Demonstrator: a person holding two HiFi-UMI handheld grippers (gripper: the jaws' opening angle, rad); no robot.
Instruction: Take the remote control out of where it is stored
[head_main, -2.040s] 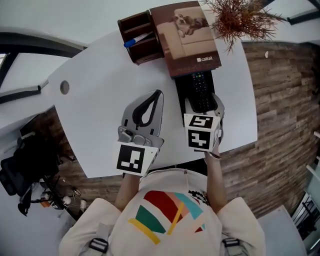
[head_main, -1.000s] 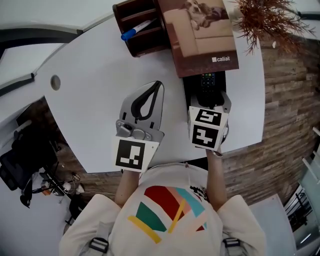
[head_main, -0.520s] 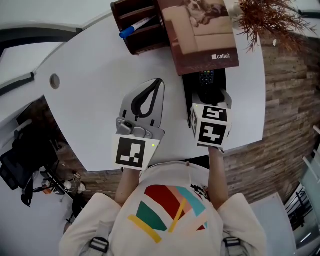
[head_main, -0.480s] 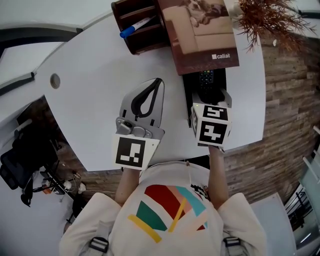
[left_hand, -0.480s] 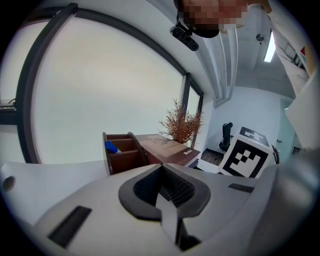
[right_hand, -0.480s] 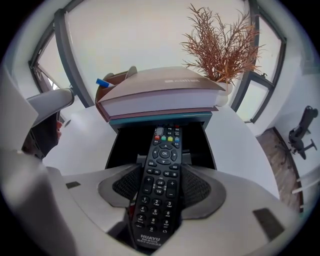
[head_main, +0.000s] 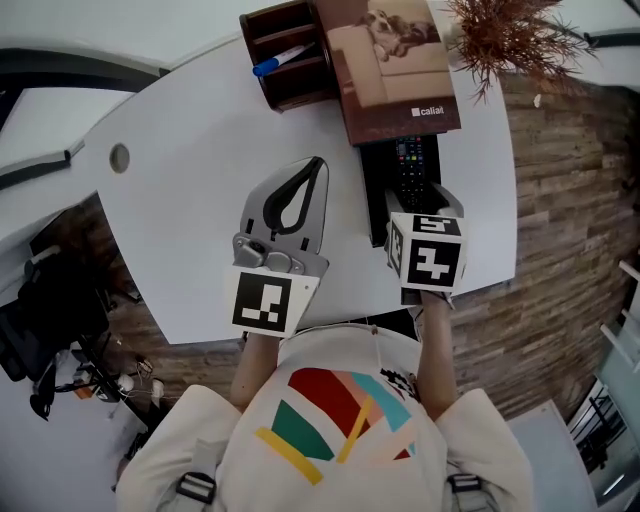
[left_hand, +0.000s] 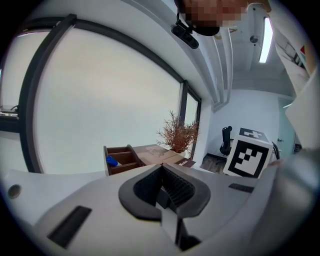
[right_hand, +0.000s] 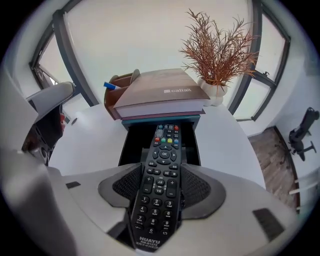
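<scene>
Black remote (right_hand: 159, 165) sits btwn right gripper (right_hand: 160, 189) jaws, just closed on it.

remote control (right_hand: 161, 175): black, slim, buttons up | pose: lengthwise along open black drawer (right_hand: 132, 145)

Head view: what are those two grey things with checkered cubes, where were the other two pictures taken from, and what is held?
No robot: a person holds a two-jaw gripper in each hand; the cubes are part of them. The head view looks down from the person's head onto a white table. The other two cameras ride on the grippers. On the table: a brown organiser, a dried plant, a book lying over an open black drawer. The left gripper is shut and empty. On the right gripper the jaws have just been closing and now grip the remote control over the drawer.
</scene>
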